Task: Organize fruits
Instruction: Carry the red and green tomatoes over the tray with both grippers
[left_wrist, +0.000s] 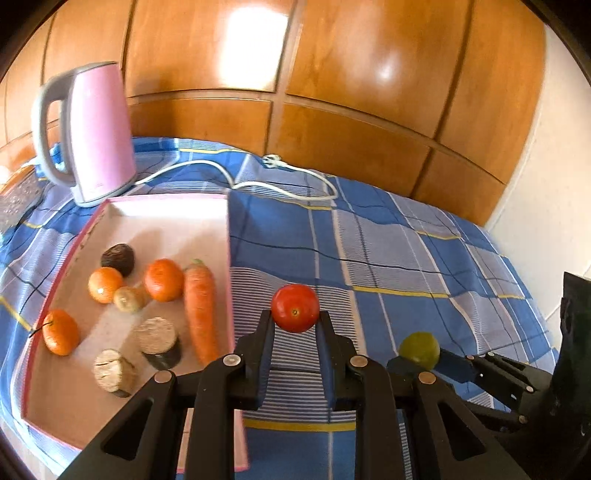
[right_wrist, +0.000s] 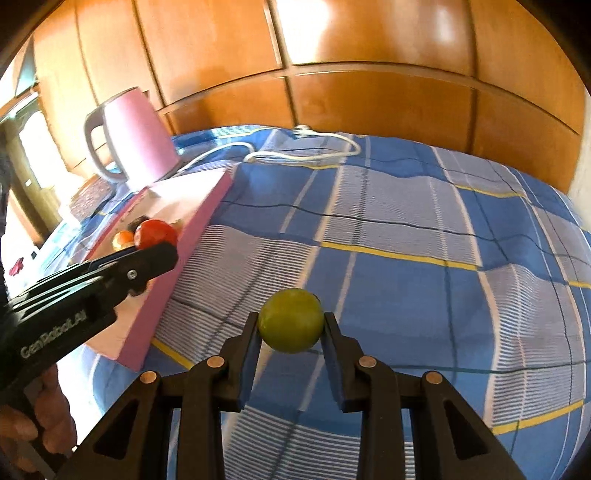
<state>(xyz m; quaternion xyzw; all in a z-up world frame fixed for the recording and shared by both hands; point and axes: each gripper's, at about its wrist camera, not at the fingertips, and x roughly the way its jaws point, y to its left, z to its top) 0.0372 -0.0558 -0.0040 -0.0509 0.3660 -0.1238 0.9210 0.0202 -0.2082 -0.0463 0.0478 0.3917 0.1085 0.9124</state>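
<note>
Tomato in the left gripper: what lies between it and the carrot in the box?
Only the pink box's right wall stands between the tomato and the carrot, shown in the left wrist view.

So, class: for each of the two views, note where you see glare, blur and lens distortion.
Left wrist view: white glare on the wood panels; kettle slightly blurred; panel lines bow from the fisheye; tomato in the left tool is sharp. Right wrist view: glare on the panels' top, left side overexposed, cloth bulges, lime in the right tool is fairly sharp.
</note>
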